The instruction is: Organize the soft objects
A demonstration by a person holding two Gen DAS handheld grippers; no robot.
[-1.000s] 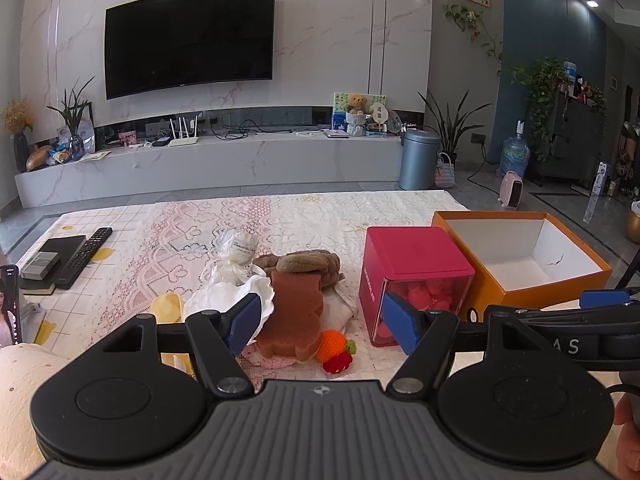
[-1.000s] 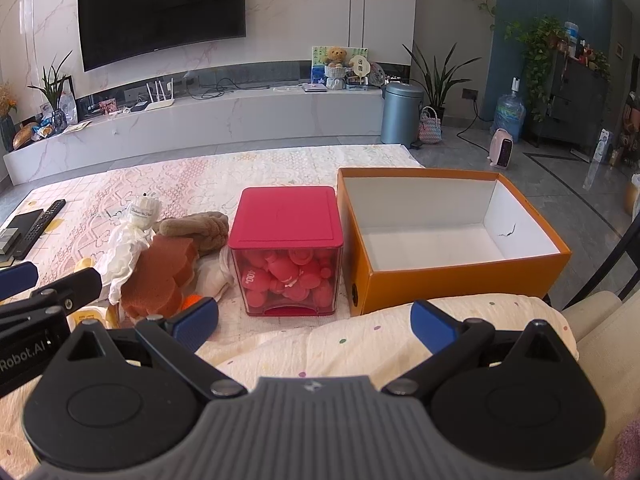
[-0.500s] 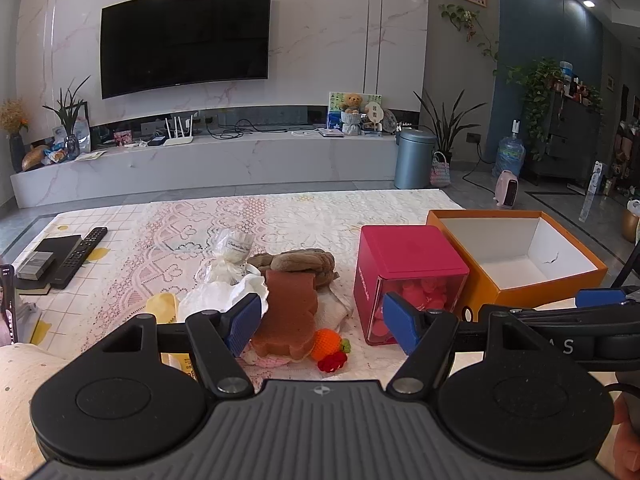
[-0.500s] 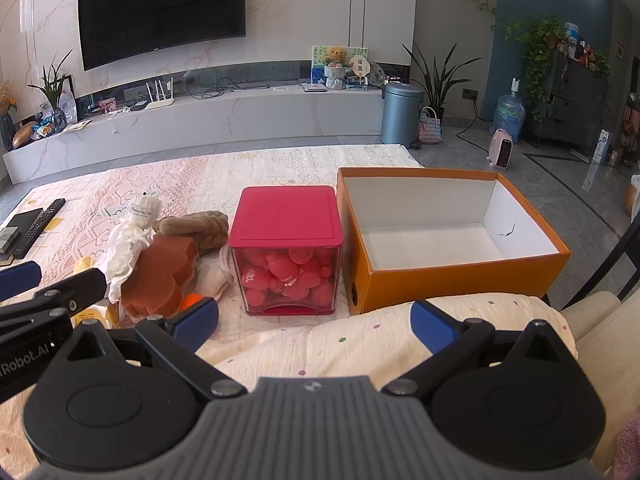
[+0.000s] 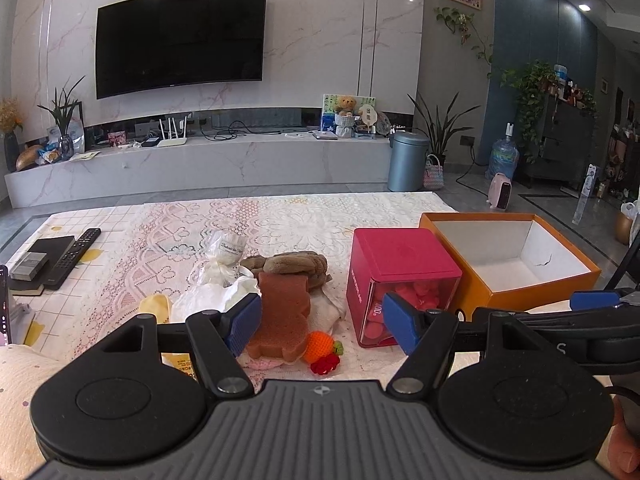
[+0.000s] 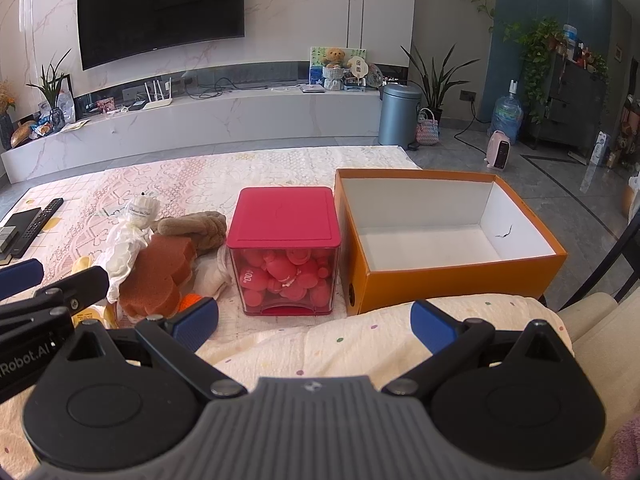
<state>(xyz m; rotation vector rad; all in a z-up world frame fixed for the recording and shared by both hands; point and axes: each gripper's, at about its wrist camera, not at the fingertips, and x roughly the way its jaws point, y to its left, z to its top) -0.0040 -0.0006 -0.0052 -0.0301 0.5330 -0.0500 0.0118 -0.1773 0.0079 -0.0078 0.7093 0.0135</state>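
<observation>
Currently: left tongs [image 5: 320,324] wide, empty | right tongs [image 6: 314,322] wide, empty | boxes: one orange [image 6: 452,276], one red-lidded [image 6: 285,228]

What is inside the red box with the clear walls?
The red box holds many small rounded red pieces, seen through its clear front; one shows white print. The red lid is shut and opaque, so the middle and back of the box stay hidden.
</observation>
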